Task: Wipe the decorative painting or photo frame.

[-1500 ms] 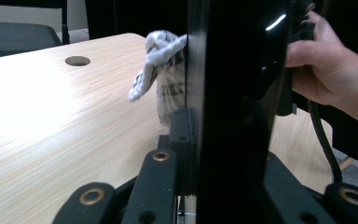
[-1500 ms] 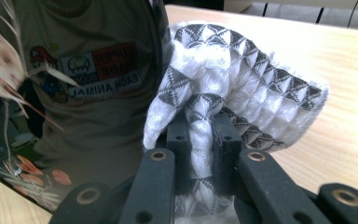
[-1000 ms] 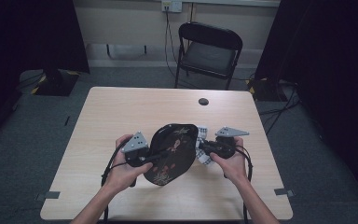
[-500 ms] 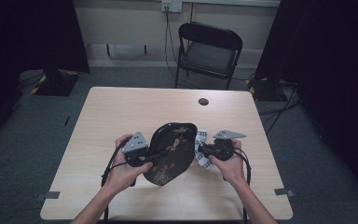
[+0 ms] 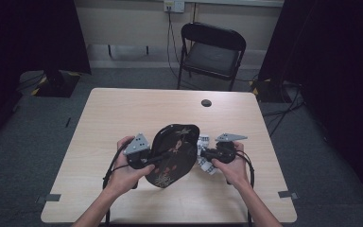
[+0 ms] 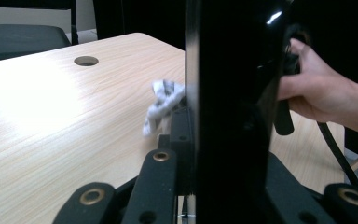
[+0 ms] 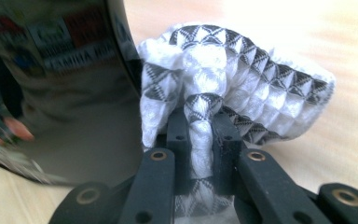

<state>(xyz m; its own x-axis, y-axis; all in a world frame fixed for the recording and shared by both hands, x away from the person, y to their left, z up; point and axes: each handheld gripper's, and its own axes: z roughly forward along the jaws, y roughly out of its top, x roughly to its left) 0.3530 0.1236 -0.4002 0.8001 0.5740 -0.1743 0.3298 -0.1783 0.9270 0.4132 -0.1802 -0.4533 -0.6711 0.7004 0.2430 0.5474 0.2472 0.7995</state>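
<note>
Counting one black lacquered tray [image 5: 174,153] tilted above the table [image 5: 123,113], left gripper [image 5: 163,156] clamped on its rim, right gripper [image 7: 200,140] pinching one patterned white cloth [image 7: 242,79] against it, one folding chair [image 5: 211,47] behind.

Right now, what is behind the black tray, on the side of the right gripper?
Behind the black tray, the right gripper pinches a white patterned cloth against the tray's glossy back. The tray covers part of the cloth, so where it touches cannot be seen.
</note>
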